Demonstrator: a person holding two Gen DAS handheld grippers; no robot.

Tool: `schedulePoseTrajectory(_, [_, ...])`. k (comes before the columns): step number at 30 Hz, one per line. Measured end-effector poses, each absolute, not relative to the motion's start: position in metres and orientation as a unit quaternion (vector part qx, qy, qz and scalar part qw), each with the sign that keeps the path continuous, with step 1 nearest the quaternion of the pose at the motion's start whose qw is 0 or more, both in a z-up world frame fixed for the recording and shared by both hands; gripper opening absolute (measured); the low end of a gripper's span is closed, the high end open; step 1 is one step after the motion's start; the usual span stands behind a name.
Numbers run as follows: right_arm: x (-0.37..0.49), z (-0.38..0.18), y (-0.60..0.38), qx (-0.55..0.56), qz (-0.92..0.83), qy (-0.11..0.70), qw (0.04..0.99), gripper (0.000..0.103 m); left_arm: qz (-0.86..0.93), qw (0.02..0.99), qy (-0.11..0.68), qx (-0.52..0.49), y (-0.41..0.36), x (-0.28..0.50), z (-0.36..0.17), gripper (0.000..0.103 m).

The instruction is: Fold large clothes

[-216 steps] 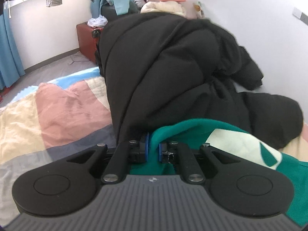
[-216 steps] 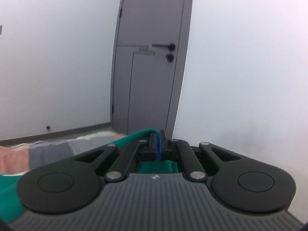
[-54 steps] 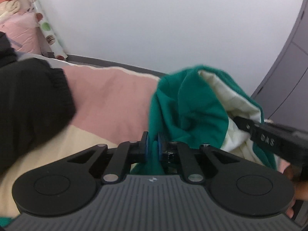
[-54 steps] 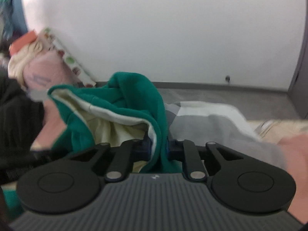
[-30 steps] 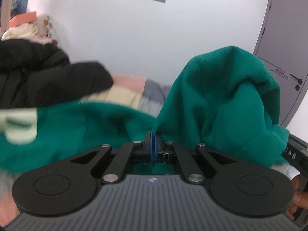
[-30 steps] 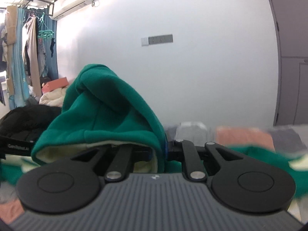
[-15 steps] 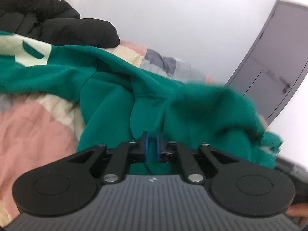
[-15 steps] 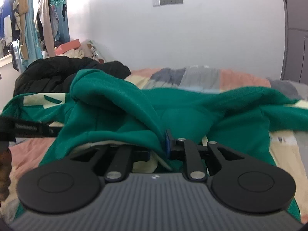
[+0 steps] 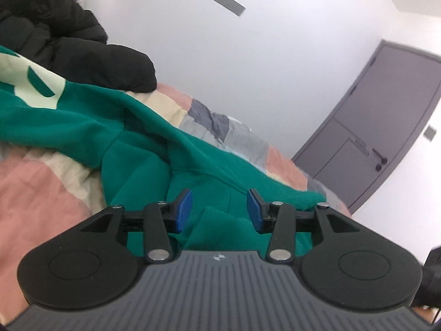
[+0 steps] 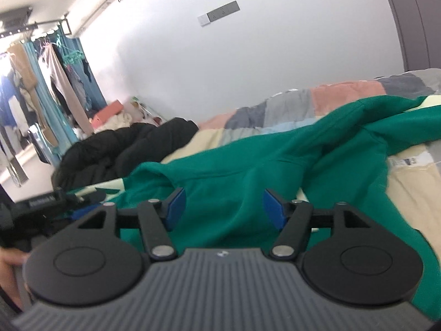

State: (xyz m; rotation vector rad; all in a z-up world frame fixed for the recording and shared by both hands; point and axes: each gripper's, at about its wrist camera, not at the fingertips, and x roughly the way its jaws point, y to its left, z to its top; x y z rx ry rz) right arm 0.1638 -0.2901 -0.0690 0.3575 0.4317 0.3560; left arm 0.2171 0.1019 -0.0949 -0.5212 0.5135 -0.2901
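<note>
A large green hoodie (image 9: 132,149) with cream patches lies spread over the patchwork bedspread (image 9: 35,193). In the left wrist view my left gripper (image 9: 219,209) hangs just above a green fold; its jaws are opening and the blue pads do not press the cloth. From the right wrist view the same hoodie (image 10: 275,171) stretches across the bed, and my right gripper (image 10: 224,207) is opening over it, pads clear of the fabric. The other gripper's black body (image 10: 44,201) and a hand show at that view's left edge.
A black puffer jacket (image 9: 55,35) lies heaped on the bed beyond the hoodie, also in the right wrist view (image 10: 124,149). A white wall runs along the bed, a grey door (image 9: 386,127) stands at its end, and hanging clothes (image 10: 41,82) fill the far corner.
Both grippers have sunk toward the bed and let go of the green hoodie. Their jaws went from shut on the cloth to apart, and the lifted cloth has dropped flat.
</note>
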Motion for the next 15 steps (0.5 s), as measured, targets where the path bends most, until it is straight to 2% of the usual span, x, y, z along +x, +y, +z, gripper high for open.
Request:
schedulePoseTrajectory(8, [0.191,-0.085,-0.253,0.148,0.246,0.225,0.931,0.066,-0.145,0.915,0.297,-0.23,0.089,0.245,-0.132,0.058])
schedulePoseTrajectory(14, [0.209,-0.108,-0.23,0.132,0.298,0.285,0.901,0.065,-0.14,0.89,0.352,-0.253,0.085,0.255,-0.157,0.057])
schedulePoseTrajectory(15, [0.21,-0.111,-0.229,0.133,0.311,0.295,0.893,0.065,-0.14,0.889,0.355,-0.253,0.084,0.256,-0.159,0.053])
